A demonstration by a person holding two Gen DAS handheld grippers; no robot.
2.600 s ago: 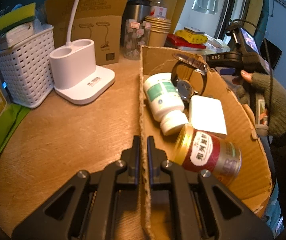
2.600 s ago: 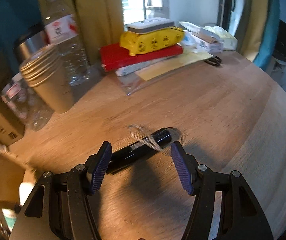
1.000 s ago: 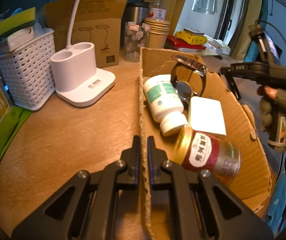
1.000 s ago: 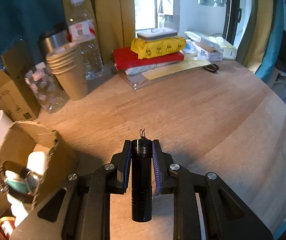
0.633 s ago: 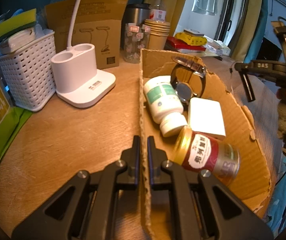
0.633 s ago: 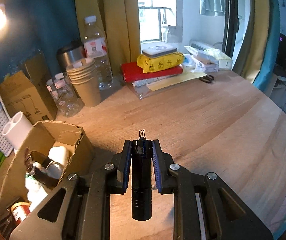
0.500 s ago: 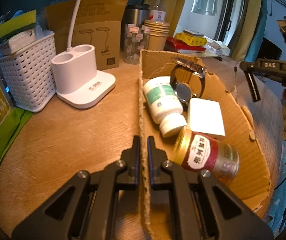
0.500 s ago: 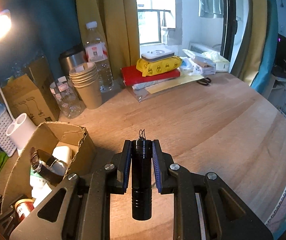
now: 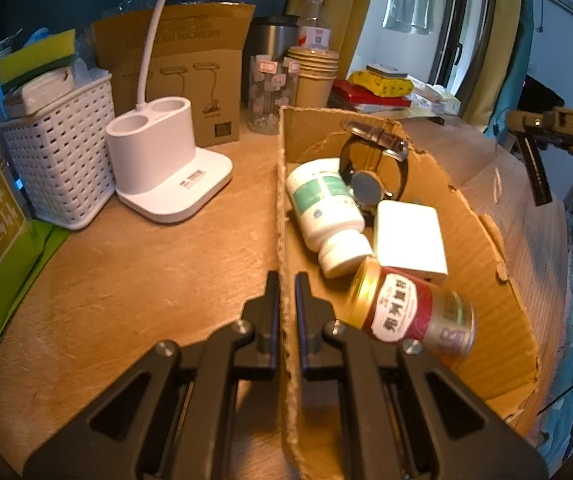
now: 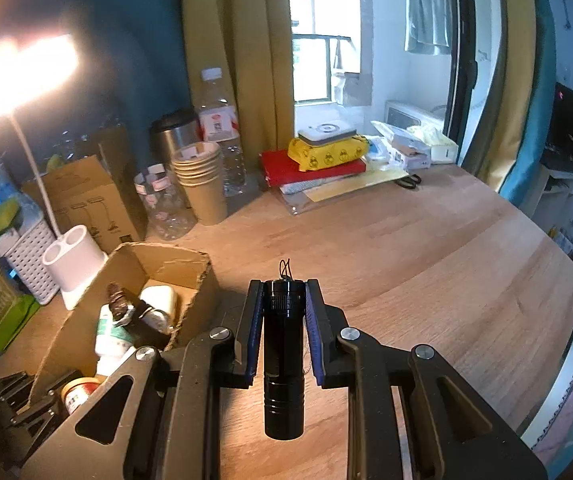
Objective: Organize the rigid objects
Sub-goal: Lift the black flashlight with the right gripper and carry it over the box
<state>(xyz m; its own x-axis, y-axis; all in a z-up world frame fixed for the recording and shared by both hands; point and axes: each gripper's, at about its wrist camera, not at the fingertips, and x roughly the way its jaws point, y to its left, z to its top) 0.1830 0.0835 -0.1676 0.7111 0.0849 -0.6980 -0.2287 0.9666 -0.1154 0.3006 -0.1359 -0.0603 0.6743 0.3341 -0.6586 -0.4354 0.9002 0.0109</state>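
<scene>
My right gripper (image 10: 284, 292) is shut on a black flashlight (image 10: 283, 356) and holds it high above the wooden table, to the right of the cardboard box (image 10: 190, 264). It also shows at the right edge of the left wrist view (image 9: 534, 176). My left gripper (image 9: 285, 284) is shut on the box's near left wall (image 9: 282, 240). Inside the box lie a white pill bottle (image 9: 326, 216), a wristwatch (image 9: 370, 176), a white block (image 9: 408, 236) and a red and gold can (image 9: 410, 316).
A white lamp base (image 9: 162, 168), a white basket (image 9: 58, 156), a brown carton (image 9: 182, 64), paper cups (image 10: 200, 184), a jar, a steel flask and a water bottle (image 10: 222, 132) stand behind the box. Books and packets (image 10: 318, 160) lie at the back.
The right gripper closed on the flashlight on the table, then lifted it up and back. In the last half second it rose further. The left gripper kept its hold on the box wall.
</scene>
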